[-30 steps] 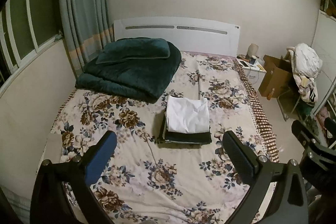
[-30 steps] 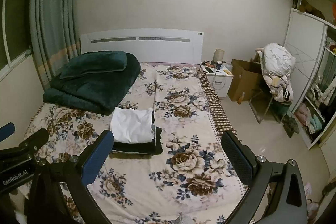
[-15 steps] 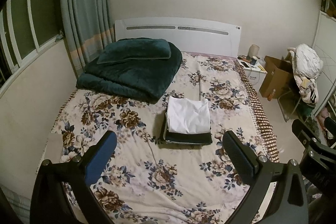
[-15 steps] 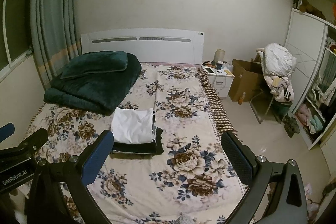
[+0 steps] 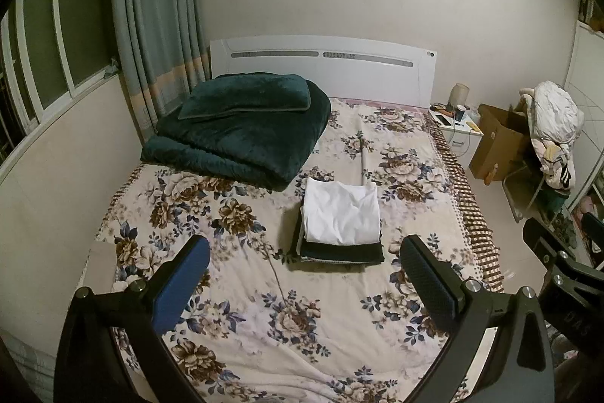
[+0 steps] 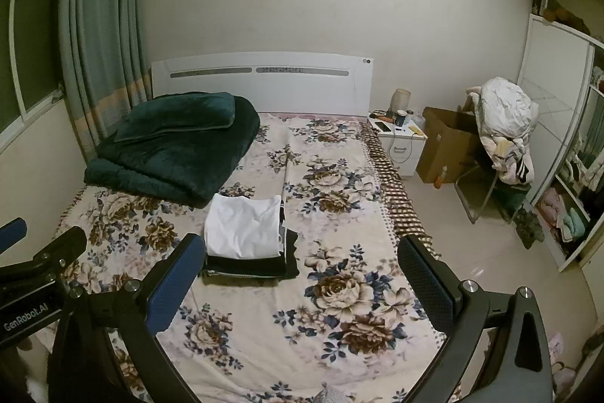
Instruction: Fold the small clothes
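Note:
A small stack of folded clothes lies in the middle of the floral bed, with a white garment on top of dark ones. The right wrist view has the same white garment left of centre on the bed. My left gripper hangs open above the bed's near part, short of the stack, holding nothing. My right gripper is open too, to the right of the stack and well back from it. Each gripper shows at the edge of the other's view.
A folded dark green blanket with a pillow fills the bed's far left, before a white headboard. Right of the bed are a nightstand, a cardboard box, a chair heaped with clothes and open shelves.
Both views have drifted very slightly; the stack and the grippers stay as they were, both open.

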`<action>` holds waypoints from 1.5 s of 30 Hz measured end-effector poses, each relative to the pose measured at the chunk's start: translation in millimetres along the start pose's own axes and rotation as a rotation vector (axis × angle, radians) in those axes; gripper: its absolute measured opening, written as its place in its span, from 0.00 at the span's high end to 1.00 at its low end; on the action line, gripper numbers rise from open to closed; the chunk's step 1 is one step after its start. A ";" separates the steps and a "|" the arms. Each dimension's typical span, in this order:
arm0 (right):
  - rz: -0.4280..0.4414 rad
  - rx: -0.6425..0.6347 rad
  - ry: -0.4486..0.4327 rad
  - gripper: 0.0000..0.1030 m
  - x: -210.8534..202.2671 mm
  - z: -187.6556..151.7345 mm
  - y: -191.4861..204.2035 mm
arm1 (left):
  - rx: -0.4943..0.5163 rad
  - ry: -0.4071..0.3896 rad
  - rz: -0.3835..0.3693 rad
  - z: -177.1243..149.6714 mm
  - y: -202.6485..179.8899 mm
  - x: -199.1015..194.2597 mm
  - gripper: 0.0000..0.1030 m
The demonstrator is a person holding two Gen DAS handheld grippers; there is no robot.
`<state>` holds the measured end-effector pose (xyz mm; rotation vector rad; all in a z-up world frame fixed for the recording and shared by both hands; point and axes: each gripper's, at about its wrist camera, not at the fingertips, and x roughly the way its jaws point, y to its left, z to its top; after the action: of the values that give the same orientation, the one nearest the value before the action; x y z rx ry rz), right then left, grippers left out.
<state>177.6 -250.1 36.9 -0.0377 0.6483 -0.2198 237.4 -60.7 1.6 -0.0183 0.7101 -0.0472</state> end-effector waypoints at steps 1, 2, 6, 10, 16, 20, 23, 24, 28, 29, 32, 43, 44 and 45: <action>0.000 0.000 0.001 0.00 -0.3 -0.3 0.0 | -0.002 0.000 -0.001 -0.1 -0.1 -0.3 0.00; 0.001 0.001 0.001 0.00 -1.2 -0.9 -0.1 | 0.000 -0.001 -0.002 0.0 -0.1 0.0 0.00; 0.003 0.000 0.000 0.00 -2.5 -2.0 0.1 | 0.001 -0.002 -0.002 0.1 -0.3 -0.2 0.00; 0.007 0.002 0.004 0.00 -2.2 -3.2 -0.1 | 0.000 -0.004 0.002 1.3 0.2 -1.3 0.00; 0.009 0.004 0.003 0.00 -3.5 -4.5 1.2 | 0.000 -0.007 0.007 3.1 0.3 -2.6 0.00; 0.009 0.003 0.002 0.00 -2.7 -4.1 0.8 | -0.003 -0.009 0.009 5.4 1.5 -3.8 0.00; 0.010 0.002 0.004 0.00 -3.1 -4.6 0.6 | -0.002 -0.009 0.008 5.6 1.1 -4.2 0.00; 0.009 0.003 0.004 0.00 -3.4 -4.8 0.7 | -0.002 -0.009 0.009 4.6 1.6 -4.0 0.00; 0.018 0.000 0.007 0.00 -1.2 -3.0 2.3 | -0.002 -0.014 0.013 5.5 1.8 -4.6 0.00; 0.017 -0.001 0.006 0.00 -1.0 -2.7 2.3 | -0.003 -0.014 0.012 7.3 2.6 -4.9 0.00; 0.018 -0.001 0.007 0.00 -1.1 -2.8 2.3 | -0.003 -0.013 0.012 7.5 2.2 -5.1 0.00; 0.015 0.000 0.006 0.00 -1.0 -3.1 2.1 | -0.006 -0.014 0.012 7.5 1.9 -5.7 0.00; 0.017 0.001 0.006 0.00 -1.4 -3.4 2.0 | -0.003 -0.014 0.012 6.6 2.1 -5.3 0.00; 0.017 0.000 0.007 0.00 -1.2 -3.4 2.1 | -0.004 -0.014 0.013 7.8 2.6 -5.5 0.00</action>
<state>175.0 -247.7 34.7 -0.0309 0.6549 -0.2035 238.4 -57.9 11.0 -0.0183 0.6963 -0.0332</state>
